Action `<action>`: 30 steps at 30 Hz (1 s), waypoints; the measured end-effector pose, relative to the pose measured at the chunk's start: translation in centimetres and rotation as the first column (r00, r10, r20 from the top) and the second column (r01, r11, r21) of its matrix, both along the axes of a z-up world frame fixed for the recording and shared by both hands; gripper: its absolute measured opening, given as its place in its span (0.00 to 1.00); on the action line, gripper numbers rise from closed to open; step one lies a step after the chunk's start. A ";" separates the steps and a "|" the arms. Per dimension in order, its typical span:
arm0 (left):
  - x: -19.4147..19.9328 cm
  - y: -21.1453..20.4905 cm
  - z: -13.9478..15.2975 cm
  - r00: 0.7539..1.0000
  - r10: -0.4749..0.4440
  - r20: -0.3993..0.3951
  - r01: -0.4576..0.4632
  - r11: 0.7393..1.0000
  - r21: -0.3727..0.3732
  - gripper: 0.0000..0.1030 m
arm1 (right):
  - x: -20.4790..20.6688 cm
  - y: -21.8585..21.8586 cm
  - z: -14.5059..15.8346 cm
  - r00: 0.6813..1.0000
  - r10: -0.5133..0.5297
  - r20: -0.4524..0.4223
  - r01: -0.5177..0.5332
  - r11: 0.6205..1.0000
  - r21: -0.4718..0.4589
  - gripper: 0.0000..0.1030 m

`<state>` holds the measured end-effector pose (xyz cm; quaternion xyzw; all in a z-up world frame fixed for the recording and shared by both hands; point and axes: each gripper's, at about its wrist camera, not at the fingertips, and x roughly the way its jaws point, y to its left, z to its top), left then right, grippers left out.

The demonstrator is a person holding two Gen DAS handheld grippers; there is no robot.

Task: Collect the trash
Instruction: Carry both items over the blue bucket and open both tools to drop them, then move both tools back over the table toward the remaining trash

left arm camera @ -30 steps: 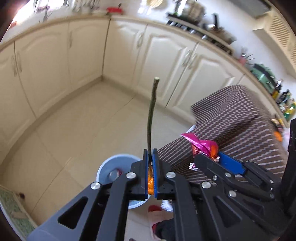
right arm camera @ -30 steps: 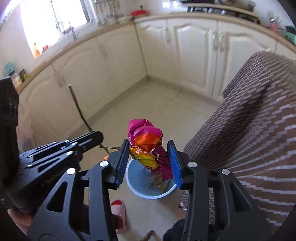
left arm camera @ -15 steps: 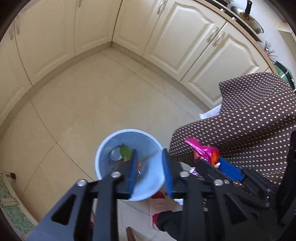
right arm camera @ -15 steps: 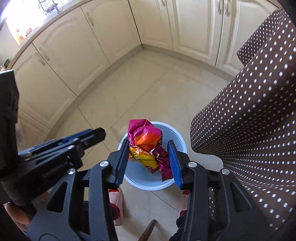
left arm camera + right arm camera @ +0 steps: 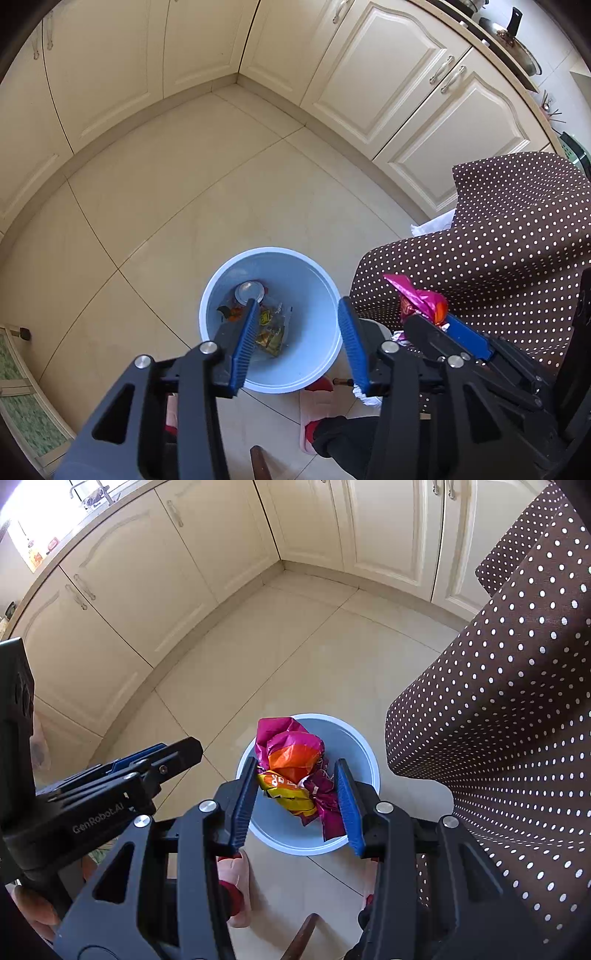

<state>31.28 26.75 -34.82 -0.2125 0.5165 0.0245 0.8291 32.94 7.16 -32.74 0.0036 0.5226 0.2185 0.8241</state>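
Right wrist view, right tool point(image 5: 295, 797) clenching crumpled wrapper point(image 5: 295, 771) over blue bin point(image 5: 354, 738) — left tool point(image 5: 299, 339) just opened, seemingly empty.

Glossy crinkled foil wrapper point(image 5: 291, 771); smooth plastic bin point(image 5: 314, 288); matt dotted cloth point(image 5: 498, 701); glossy floor tiles point(image 5: 184, 192).

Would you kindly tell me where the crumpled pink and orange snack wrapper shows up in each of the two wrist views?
Left wrist view: the snack wrapper sits at the right, in front of the dotted cloth, at the tip of the right gripper.
Right wrist view: the wrapper is at centre, clamped in the right gripper, over the bin.
Shared landmark: the blue bin on the floor.
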 end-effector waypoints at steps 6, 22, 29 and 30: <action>-0.1 0.2 0.2 1.000 0.006 0.006 -0.006 1.000 -0.005 0.43 | 0.4 -0.2 -0.3 1.000 -0.007 0.004 0.007 1.000 0.008 0.41; -0.5 1.3 1.1 0.999 0.031 0.022 -0.031 0.999 -0.035 0.44 | 0.5 -0.2 0.7 0.999 -0.017 0.032 0.017 1.000 0.005 0.50; -1.6 0.6 3.7 0.997 0.023 0.074 -0.020 0.999 -0.038 0.45 | -0.8 -1.2 3.5 0.996 -0.008 0.091 0.008 1.000 0.001 0.50; -1.9 0.4 4.3 0.996 0.019 0.089 -0.016 0.999 -0.037 0.46 | -1.1 -1.4 4.1 0.994 -0.009 0.105 0.009 1.000 0.002 0.50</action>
